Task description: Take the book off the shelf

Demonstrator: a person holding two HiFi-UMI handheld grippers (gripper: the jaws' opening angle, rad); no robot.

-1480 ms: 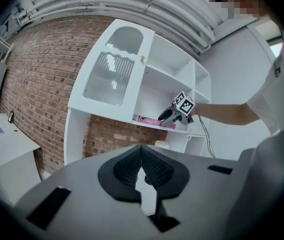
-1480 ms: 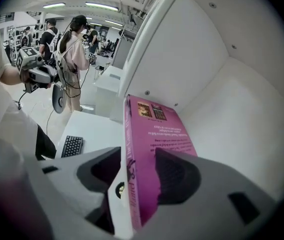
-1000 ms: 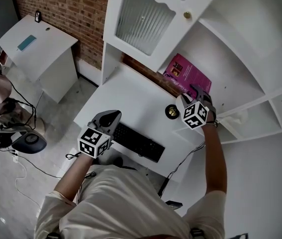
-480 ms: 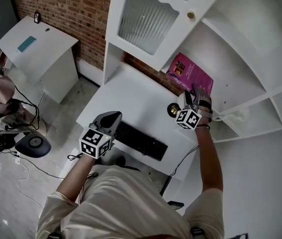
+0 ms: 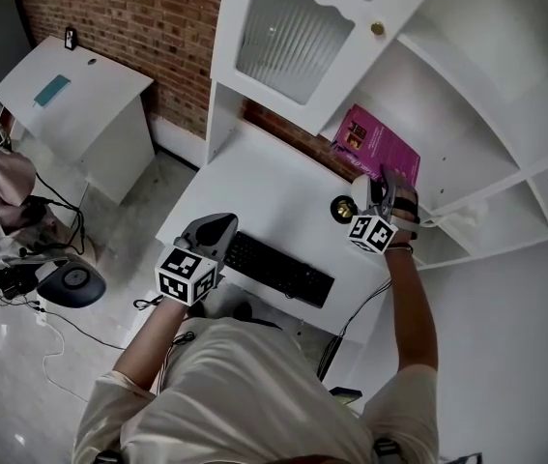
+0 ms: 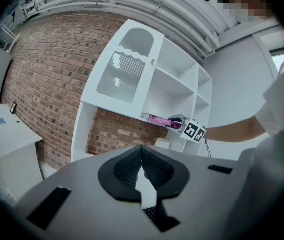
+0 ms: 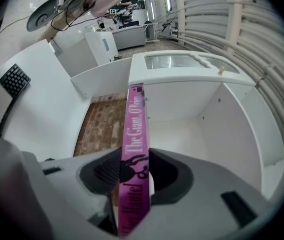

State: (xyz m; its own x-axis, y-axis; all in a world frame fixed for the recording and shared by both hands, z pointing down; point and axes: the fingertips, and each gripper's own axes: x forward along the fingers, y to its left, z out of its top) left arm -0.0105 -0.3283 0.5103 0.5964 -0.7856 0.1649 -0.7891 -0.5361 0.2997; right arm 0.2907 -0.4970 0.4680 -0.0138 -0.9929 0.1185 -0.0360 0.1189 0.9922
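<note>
While the right tongs (image 5: 386,184) are closing on the spine of the pink book (image 5: 375,143) at the shelf (image 5: 457,158) edge, a shallow bite could drop it; left tongs (image 6: 142,171) closed, empty.

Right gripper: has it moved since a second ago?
Yes. The right gripper has reached further toward the shelf, ending closer to the round brass object; its jaws are closing around the pink book.

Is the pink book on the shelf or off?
On: the book lies on the shelf; the right gripper has its jaws closing round the spine.
</note>
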